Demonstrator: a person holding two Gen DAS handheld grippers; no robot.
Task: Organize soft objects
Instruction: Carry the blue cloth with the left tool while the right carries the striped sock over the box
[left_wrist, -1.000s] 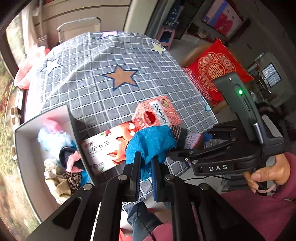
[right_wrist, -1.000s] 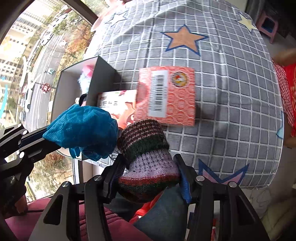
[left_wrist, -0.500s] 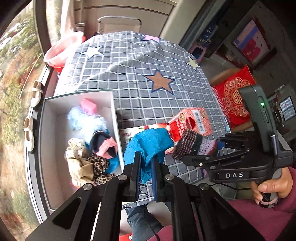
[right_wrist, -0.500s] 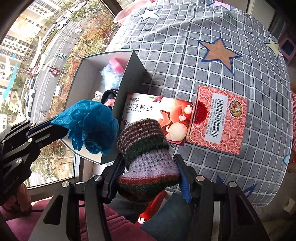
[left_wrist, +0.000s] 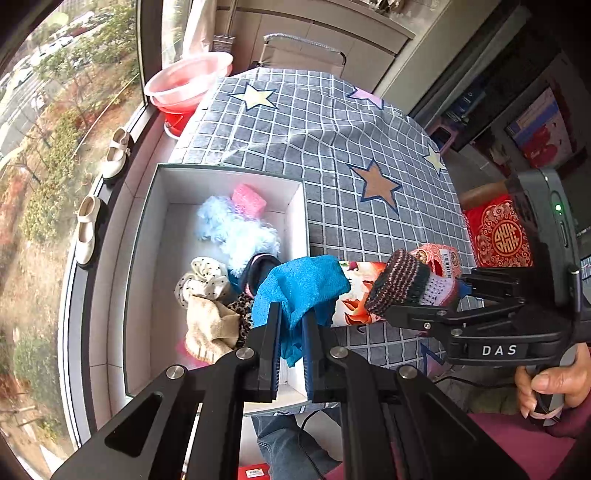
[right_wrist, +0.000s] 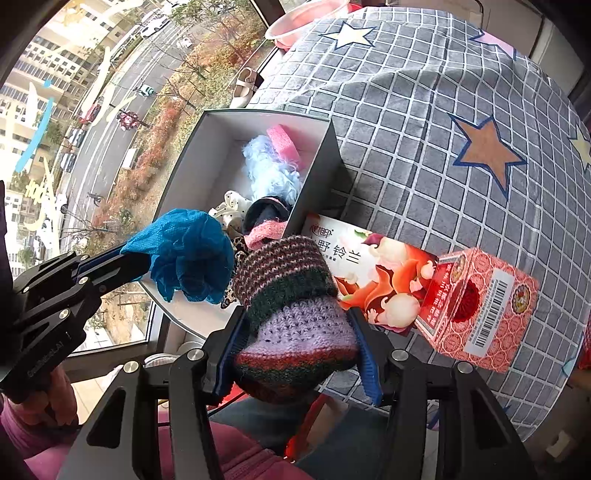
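Left gripper (left_wrist: 291, 332) pinches blue cloth (left_wrist: 299, 288): light, limp, likely draping. Right gripper (right_wrist: 295, 350) squeezes knit sock (right_wrist: 291, 314) mid-body: soft, springy. Box (left_wrist: 147, 236) nearly below.

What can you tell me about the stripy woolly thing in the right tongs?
The striped knitted woolly piece looks like a thick sock or cuff. It has bands of pink-and-brown stripes, dark green, pale lilac, then red and green. It is rolled into a chunky bundle and squeezed between the blue-padded fingers of the right tongs, held in the air near the table edge. Only the tongs seem to touch it.
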